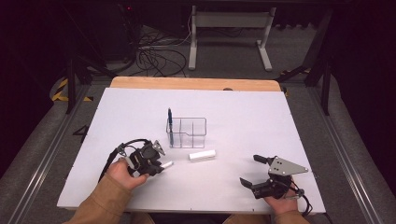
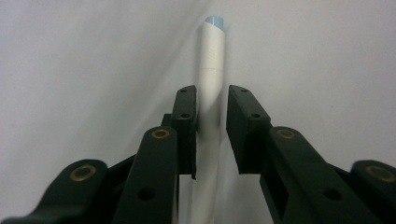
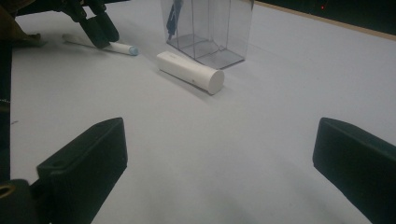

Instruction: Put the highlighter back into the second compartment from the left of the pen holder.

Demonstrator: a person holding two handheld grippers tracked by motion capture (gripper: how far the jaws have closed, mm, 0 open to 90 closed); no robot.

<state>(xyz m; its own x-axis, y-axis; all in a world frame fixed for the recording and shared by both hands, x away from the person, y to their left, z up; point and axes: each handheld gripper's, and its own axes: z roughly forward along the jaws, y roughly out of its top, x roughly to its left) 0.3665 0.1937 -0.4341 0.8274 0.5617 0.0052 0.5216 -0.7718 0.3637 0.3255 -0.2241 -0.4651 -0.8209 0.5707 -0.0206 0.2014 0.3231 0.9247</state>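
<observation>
White tabletop (image 1: 243, 186): my left gripper (image 2: 211, 135) straddles a slim white pen (image 2: 209, 93), blue-tipped, jaws not quite clamped; right gripper (image 3: 219, 158) spread wide.

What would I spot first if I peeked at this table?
Probably the clear box in the middle of the table, with a blue pen standing in its left corner. Just in front lies a white tube. At the near left, the left gripper straddles a thin white pen, one jaw touching it, the other with a small gap.
</observation>
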